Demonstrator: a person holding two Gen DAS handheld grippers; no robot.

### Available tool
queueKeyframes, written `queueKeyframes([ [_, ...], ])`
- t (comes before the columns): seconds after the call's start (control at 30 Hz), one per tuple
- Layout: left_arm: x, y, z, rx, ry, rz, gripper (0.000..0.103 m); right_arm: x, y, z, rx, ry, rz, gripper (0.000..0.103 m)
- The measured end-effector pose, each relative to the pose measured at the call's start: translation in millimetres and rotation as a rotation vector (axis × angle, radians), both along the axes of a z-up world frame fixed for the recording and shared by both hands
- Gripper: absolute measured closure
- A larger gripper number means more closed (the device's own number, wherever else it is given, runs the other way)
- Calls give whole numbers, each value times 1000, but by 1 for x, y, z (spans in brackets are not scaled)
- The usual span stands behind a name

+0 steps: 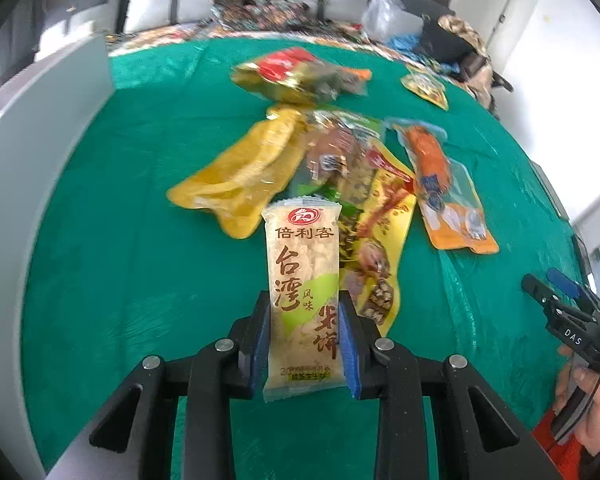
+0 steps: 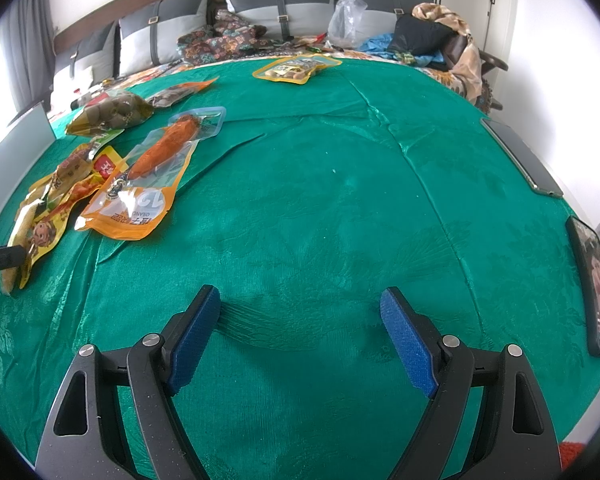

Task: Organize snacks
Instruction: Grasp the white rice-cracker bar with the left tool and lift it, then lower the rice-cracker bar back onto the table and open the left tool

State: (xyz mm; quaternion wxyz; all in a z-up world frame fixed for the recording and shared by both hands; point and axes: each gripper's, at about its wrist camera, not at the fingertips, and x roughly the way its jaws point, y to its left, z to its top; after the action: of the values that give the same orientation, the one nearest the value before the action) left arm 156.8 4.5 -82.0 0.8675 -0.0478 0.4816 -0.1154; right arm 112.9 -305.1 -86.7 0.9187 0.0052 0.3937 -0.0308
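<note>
Left wrist view: my left gripper (image 1: 304,312) is clamped on a cream rice-cracker pack (image 1: 303,276) labelled 倍利客 台湾风味米饼, near the snack pile on the green cloth (image 1: 120,240). My right gripper (image 2: 300,316), marked DAS, gapes empty; the orange pouch (image 2: 136,200) at far left reads ORANG.

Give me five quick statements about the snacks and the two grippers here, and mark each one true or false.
1. The left gripper is shut on the rice cracker packet. True.
2. The right gripper holds a snack. False: its fingers stand open over bare green cloth.
3. The orange sausage packet lies on the cloth. True.
4. The cloth is red. False: green.
5. Two phones lie at the right edge. True.
</note>
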Motion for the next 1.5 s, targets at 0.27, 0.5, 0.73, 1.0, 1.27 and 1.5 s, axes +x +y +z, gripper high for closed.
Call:
queueKeyframes([
  [0.27, -28, 38, 13, 91, -13, 156, 73, 0, 0, 0, 0, 1, 0, 18],
  [0.5, -28, 38, -10, 158, -1, 181, 51, 0, 0, 0, 0, 1, -1, 18],
  [0.73, -27, 33, -21, 170, -38, 186, 5, 0, 0, 0, 0, 1, -1, 18],
  [1.0, -23, 32, -22, 176, -44, 174, 0, 0, 0, 0, 0, 1, -1, 17],
  [1.27, -25, 32, -23, 176, -52, 178, 0, 0, 0, 0, -1, 1, -1, 17],
  [1.5, -26, 31, -23, 176, -56, 182, 0, 0, 0, 0, -1, 1, -2, 17],
])
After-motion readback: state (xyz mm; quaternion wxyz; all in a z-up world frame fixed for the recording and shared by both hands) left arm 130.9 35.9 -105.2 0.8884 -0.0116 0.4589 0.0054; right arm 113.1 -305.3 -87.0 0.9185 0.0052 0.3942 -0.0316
